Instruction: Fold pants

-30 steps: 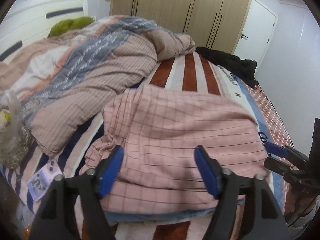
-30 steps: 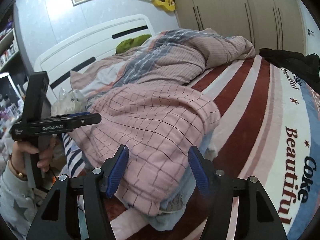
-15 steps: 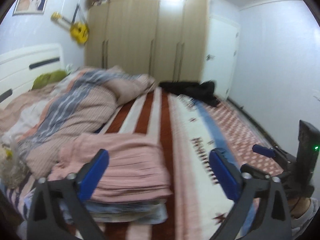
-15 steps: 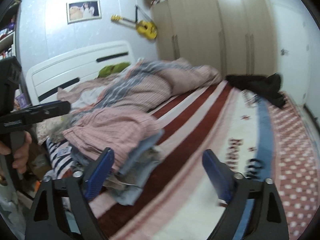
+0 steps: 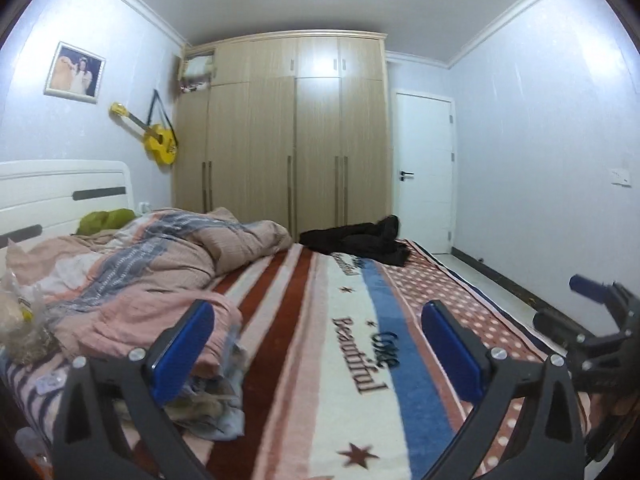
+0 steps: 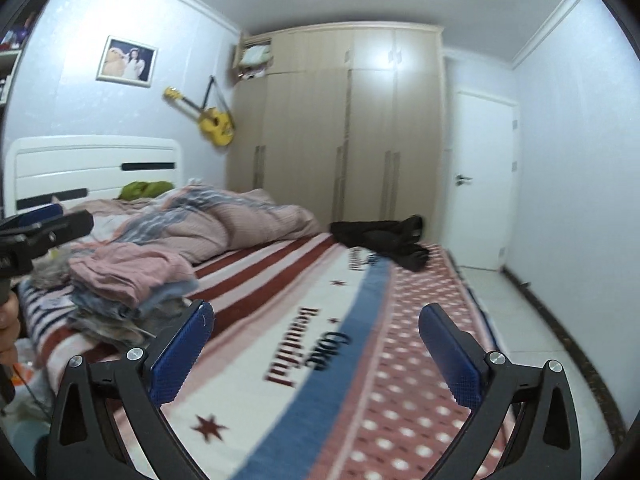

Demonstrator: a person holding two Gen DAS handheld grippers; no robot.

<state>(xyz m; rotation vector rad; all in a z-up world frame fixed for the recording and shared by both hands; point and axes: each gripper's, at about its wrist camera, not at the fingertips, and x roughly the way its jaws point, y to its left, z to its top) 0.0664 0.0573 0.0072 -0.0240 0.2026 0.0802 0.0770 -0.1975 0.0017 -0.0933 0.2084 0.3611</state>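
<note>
The folded pink checked pants (image 5: 132, 322) lie on top of a stack of folded clothes at the bed's near left; they also show in the right wrist view (image 6: 128, 268). A dark garment (image 5: 360, 240) lies crumpled at the bed's far end, also in the right wrist view (image 6: 384, 240). My left gripper (image 5: 316, 352) is open and empty, raised above the blanket to the right of the stack. My right gripper (image 6: 314, 352) is open and empty, raised above the blanket. Each gripper shows at the edge of the other's view.
A striped blanket (image 5: 320, 320) covers the bed. A rumpled duvet (image 5: 160, 256) fills the left side by the white headboard (image 5: 60, 192). A plastic bag (image 5: 20, 320) sits at far left. Wardrobe (image 5: 288, 136) and door (image 5: 424, 168) stand behind; floor lies right of the bed.
Both grippers have pulled back and up from the folded pink pants and opened wider. The views have swung from the stack toward the room.
</note>
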